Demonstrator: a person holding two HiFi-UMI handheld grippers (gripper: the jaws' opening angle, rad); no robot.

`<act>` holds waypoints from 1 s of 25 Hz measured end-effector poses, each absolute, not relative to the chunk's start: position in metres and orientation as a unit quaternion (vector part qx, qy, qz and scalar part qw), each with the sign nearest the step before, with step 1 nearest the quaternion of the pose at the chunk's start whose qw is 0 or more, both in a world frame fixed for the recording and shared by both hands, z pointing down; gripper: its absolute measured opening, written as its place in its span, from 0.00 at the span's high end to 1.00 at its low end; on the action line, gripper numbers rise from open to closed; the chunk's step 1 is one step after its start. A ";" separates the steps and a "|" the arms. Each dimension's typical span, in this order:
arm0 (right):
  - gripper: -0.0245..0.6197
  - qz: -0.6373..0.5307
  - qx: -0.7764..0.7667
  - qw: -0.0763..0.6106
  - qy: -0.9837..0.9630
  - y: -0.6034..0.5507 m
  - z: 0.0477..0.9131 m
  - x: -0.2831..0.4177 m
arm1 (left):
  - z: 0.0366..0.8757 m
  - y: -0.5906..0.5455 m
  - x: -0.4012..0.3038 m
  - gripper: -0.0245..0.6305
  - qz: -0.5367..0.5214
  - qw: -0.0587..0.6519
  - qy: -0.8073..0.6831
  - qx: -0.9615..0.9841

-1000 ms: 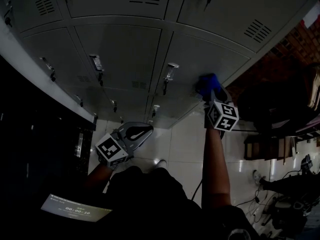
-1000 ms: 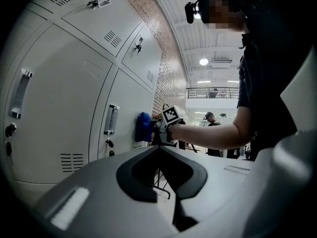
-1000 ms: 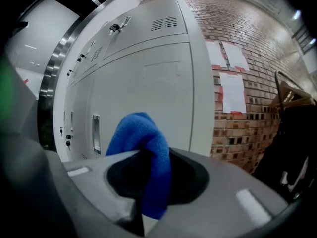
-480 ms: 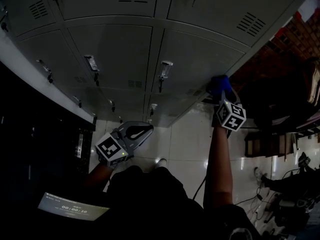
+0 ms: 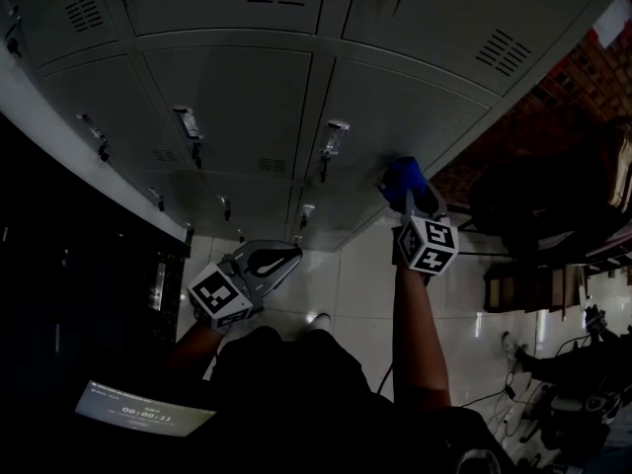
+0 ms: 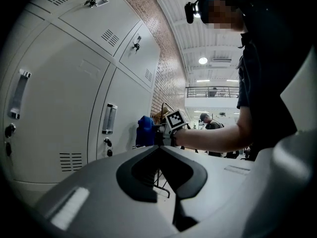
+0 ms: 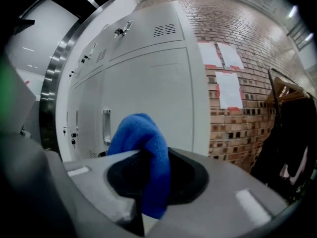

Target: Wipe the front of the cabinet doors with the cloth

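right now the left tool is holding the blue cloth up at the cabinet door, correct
Not the left one. The right tool is shut on the blue cloth up at the cabinet door, as the right gripper view shows. The left tool is shut with nothing in it.

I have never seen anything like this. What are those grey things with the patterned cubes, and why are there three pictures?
There is no robot here. A person holds a pair of hand-held tongs in each hand. The dark picture comes from a camera on the person's head, looking steeply down past grey cabinet doors to a tiled floor. The other two pictures come from small cameras riding on each tool. The right tongs are shut on a blue cloth, raised to one door for wiping. The left tongs are shut with nothing in them, low and away from the doors. The patterned cubes are simply parts of the tongs.
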State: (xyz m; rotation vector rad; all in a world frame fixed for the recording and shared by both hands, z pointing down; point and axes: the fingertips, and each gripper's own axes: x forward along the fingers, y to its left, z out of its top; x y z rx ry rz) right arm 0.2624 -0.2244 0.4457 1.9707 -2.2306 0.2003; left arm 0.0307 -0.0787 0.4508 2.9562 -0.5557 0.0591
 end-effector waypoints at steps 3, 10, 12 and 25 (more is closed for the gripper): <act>0.85 0.066 0.624 0.088 -0.774 -0.229 0.458 0.216 | 0.452 -0.079 0.022 0.96 0.019 0.066 -0.189 0.980; 0.85 0.055 0.563 0.096 -0.819 -0.254 0.476 0.141 | 0.454 -0.080 -0.006 0.96 0.022 0.072 -0.213 0.974; 0.85 0.054 0.555 0.096 -0.825 -0.261 0.479 0.129 | 0.455 -0.081 -0.015 0.96 0.022 0.073 -0.221 0.972; 0.85 0.064 0.561 0.099 -0.819 -0.274 0.494 0.121 | 0.455 -0.082 -0.032 0.96 0.020 0.082 -0.236 0.968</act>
